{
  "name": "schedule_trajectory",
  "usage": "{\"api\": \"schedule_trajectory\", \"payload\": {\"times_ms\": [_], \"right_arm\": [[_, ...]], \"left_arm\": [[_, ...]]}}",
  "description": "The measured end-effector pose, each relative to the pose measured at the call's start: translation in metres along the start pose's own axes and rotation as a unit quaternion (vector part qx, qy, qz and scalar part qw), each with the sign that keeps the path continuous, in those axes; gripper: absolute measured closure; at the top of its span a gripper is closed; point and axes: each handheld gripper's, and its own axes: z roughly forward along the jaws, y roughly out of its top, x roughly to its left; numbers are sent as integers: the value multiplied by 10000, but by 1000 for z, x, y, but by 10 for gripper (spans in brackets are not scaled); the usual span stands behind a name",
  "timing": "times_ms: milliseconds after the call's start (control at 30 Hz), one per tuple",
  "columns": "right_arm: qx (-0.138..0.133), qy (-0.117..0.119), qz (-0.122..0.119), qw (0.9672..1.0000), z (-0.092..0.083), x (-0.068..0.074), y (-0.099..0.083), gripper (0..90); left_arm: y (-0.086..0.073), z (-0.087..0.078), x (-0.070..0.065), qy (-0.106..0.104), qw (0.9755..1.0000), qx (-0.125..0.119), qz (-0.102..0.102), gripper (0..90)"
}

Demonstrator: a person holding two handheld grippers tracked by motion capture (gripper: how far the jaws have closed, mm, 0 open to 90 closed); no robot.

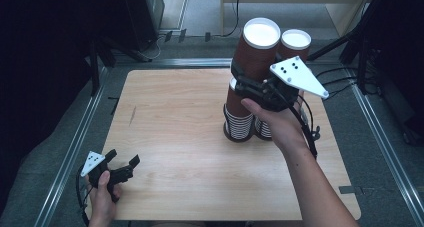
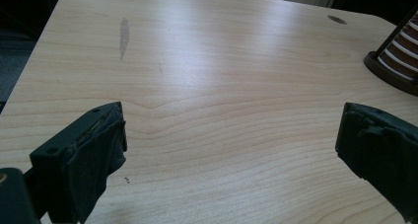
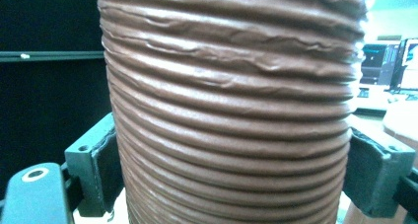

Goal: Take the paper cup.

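My right gripper (image 1: 250,79) was clamped around the taller stack of brown cups (image 1: 252,57), one jaw pressed against each side of it, a little above the stack's middle. In the right gripper view the ribbed brown wall of that stack (image 3: 231,110) stood squarely between my two jaws, touching both pads, with the rims of the nested cups running as ridges across it. The stack stood upright at the far right part of the worktop (image 1: 175,117), its white-striped lower cups (image 1: 239,124) resting on a dark round base. Just beside it, on its right, stood a second stack of brown cups (image 1: 295,44), slightly shorter, its white inside showing at the top.

My left gripper (image 1: 122,168) lay low at the near left corner of the worktop, well apart from both stacks. Its jaws were spread wide with nothing between them but bare wood, and in the left gripper view the base of a cup stack (image 2: 394,68) sat far off at the right edge.
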Motion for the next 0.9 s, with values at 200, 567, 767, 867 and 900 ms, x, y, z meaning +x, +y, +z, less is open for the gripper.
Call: {"api": "schedule_trajectory", "payload": {"times_ms": [200,567,767,867,900], "right_arm": [[88,2,77,9999,-7,1,-12,121],[329,19,-43,9994,-25,10,-42,120],[412,-7,-28,9991,-38,12,-60,120],[457,-50,-34,9989,-44,10,-66,120],[481,-62,-19,9988,-49,7,-70,120]], "left_arm": [[0,0,0,21,10000,-3,6,0],[3,0,-3,101,9998,46,164,0],[8,1,-8,101,9997,34,214,0],[13,0,-15,34,9997,-30,257,0],[15,-2,-17,0,9996,-66,261,0]]}}
